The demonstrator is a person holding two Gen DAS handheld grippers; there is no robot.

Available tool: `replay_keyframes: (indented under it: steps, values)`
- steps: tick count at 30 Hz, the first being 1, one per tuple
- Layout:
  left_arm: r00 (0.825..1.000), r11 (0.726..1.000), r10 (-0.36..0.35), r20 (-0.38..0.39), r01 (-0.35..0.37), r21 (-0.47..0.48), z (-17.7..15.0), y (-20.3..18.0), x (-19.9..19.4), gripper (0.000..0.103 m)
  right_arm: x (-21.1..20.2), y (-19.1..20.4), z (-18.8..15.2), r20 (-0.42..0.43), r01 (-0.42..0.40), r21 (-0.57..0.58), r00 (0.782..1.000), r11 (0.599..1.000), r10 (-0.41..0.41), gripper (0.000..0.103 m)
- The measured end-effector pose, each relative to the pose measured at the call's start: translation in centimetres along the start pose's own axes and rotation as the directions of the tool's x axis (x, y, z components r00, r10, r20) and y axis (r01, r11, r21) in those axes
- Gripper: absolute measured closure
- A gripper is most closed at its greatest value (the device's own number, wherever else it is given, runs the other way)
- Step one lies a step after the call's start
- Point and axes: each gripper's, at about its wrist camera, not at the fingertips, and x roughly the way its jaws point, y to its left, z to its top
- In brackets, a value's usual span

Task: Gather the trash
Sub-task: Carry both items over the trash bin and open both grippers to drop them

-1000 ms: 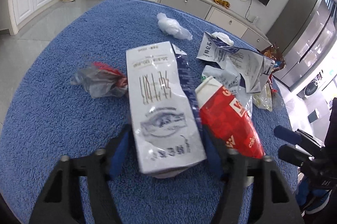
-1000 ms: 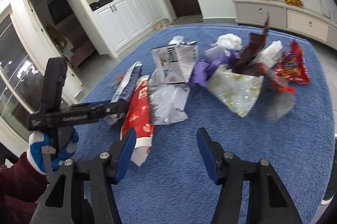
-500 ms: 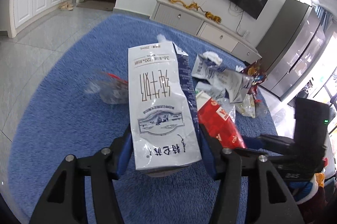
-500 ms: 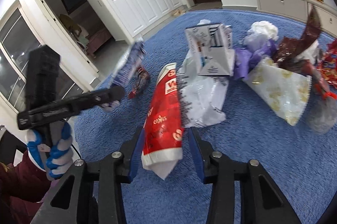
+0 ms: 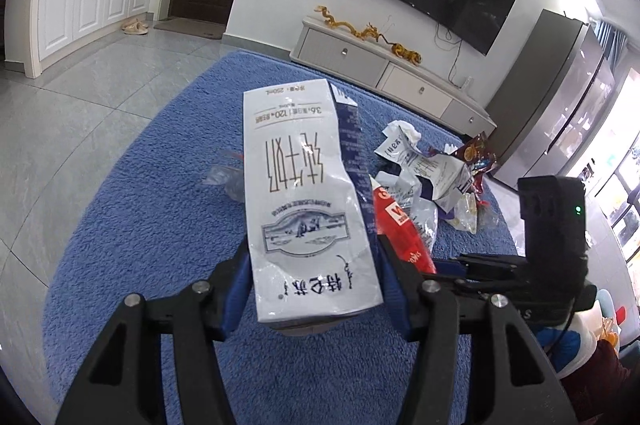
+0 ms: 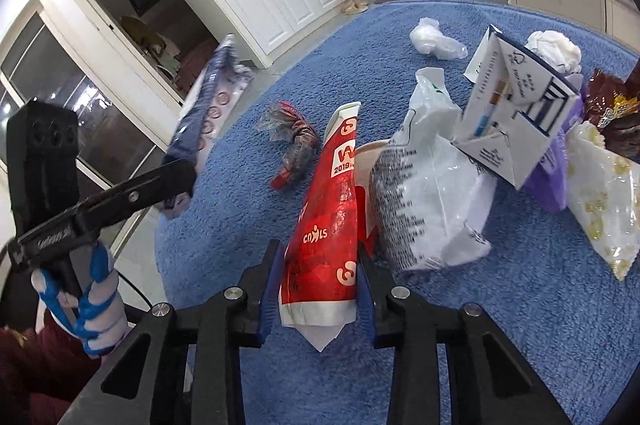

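A flattened white-and-navy milk carton, printed upside down with "250mL", "3.6" and "120", was held clamped in the left tongs above the blue carpeted surface. A crushed red carton marked "2019" was gripped by the right tongs, beside a white plastic bag.

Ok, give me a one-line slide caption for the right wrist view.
Right gripper clamps a flattened red carton above the blue rug, remaining trash beyond.
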Motion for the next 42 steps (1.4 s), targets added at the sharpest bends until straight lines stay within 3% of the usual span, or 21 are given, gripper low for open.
replay_keyframes:
  steps: [3,6,13,18,24,30,32,35,39,42]
  values:
    - [1.000,1.000,0.002,0.014,-0.002,-0.007,-0.2,0.3,-0.8,0.048,0.1,0.1,0.2,-0.004,-0.025,0.027,1.000,0.999,0.025,0.078]
    - [1.000,1.000,0.008,0.030,-0.008,-0.006,-0.2,0.6,-1.7,0.048,0.2,0.0,0.1,0.001,-0.072,0.069,0.997,0.995,0.073,0.093]
    - [0.997,1.000,0.028,0.078,-0.029,0.010,0.2,0.0,-3.8,0.048,-2.5,0.2,0.4,0.071,-0.144,0.087,0.988,0.986,0.139,0.093]
    - [0.995,0.996,0.031,0.096,-0.039,0.080,1.1,-2.7,-4.5,0.048,-6.9,-0.2,0.3,0.186,-0.179,0.084,0.969,0.980,0.161,0.093]
    - [0.995,0.977,-0.073,0.069,0.057,0.203,2.7,-9.4,-2.4,0.048,-14.7,-2.3,-0.7,0.381,-0.145,0.141,0.921,0.979,0.081,0.093]
    - [0.979,0.924,-0.202,-0.022,0.198,0.328,4.0,-19.8,2.8,0.048,-24.2,-8.5,-5.3,0.548,-0.086,0.320,0.829,0.943,-0.111,0.093]
    - [0.969,0.899,-0.238,-0.070,0.247,0.360,4.3,-23.3,5.0,0.048,-27.1,-11.4,-7.2,0.573,-0.063,0.404,0.795,0.912,-0.199,0.093]
    - [0.950,0.853,-0.272,-0.150,0.311,0.420,4.0,-29.9,9.1,0.048,-31.0,-16.3,-10.6,0.585,-0.064,0.548,0.742,0.834,-0.327,0.093]
    - [0.914,0.797,-0.293,-0.280,0.395,0.457,3.5,-38.6,15.6,0.048,-34.1,-21.9,-14.0,0.530,-0.051,0.694,0.711,0.718,-0.462,0.093]
    - [0.890,0.768,-0.270,-0.368,0.429,0.474,2.2,-44.5,21.0,0.048,-35.8,-27.0,-16.6,0.458,-0.057,0.797,0.707,0.601,-0.539,0.093]
